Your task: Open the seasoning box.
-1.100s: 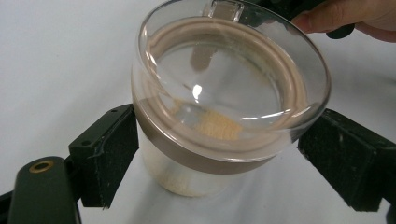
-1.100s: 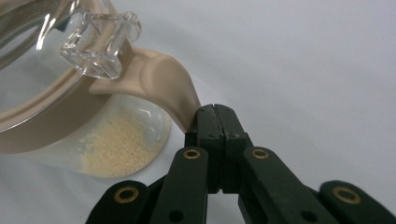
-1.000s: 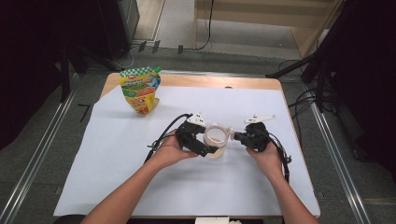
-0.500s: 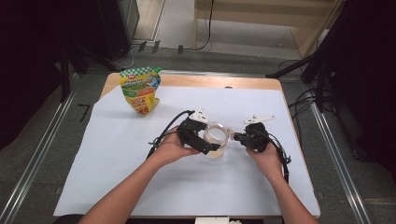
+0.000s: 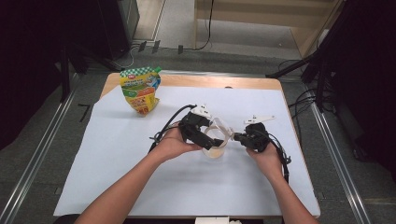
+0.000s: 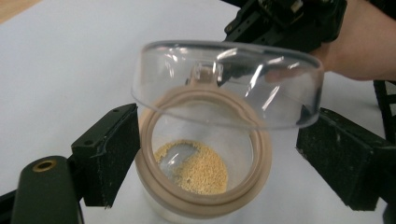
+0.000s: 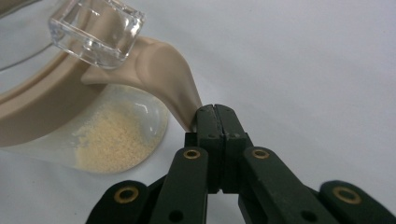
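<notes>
- A small clear round jar (image 5: 215, 148) with a beige sealing ring (image 6: 205, 154) around its mouth stood near the middle of the white paper-covered table (image 5: 140, 163), between the person's two hands.
- A thin layer of pale yellow grains (image 6: 196, 165) lay on the jar's bottom.
- The clear domed plastic lid (image 6: 229, 81) sat tilted above the jar's mouth, raised at the side nearer the left gripper's camera, so the ring and grains showed beneath it.
- The left gripper (image 6: 219, 163) had its two black padded jaws spread to either side of the jar and lid; whether the pads touched the lid's rim I could not tell.
- The right gripper (image 7: 215, 122) had its jaws pressed together, pinching the tip of the ring's beige pull tab (image 7: 170, 70), just beside the jar's wall.
- A clear square block (image 7: 95, 30) on the lid's edge sat above that tab.
- A green and yellow printed pouch (image 5: 139, 89) stood well apart, toward the table's far left.
</notes>
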`<state>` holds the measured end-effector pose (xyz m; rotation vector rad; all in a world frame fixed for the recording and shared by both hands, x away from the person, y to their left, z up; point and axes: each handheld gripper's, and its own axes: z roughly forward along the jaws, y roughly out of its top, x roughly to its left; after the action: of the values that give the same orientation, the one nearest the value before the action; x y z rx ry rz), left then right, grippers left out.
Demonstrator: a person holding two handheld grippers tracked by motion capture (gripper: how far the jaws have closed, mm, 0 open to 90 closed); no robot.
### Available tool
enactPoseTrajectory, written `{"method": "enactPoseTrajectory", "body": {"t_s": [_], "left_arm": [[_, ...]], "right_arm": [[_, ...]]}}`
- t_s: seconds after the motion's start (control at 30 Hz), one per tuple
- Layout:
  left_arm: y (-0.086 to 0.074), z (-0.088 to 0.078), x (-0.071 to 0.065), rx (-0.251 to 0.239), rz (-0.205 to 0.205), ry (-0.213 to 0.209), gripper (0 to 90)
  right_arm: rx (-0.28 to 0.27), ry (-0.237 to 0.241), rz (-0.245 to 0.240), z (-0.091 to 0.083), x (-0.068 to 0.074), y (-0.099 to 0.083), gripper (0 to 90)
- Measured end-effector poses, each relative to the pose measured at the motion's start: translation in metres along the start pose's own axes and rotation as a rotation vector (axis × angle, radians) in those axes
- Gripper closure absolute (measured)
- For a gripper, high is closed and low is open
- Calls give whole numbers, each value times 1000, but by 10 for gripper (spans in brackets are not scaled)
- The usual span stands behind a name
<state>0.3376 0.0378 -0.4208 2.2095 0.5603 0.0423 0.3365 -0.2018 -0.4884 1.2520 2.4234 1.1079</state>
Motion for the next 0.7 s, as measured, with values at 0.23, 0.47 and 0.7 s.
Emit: {"method": "enactPoseTrajectory", "body": {"t_s": [0.23,0.47,0.7], "left_arm": [[10,-7,2,1,-21,18,408],[21,-13,2,5,-14,-12,761],[35,-8,2,45,-23,-75,893]], "right_arm": [[5,1,1,0,1,0,900],[4,1,0,-1,0,0,900],[5,6,8,-1,0,0,900]]}}
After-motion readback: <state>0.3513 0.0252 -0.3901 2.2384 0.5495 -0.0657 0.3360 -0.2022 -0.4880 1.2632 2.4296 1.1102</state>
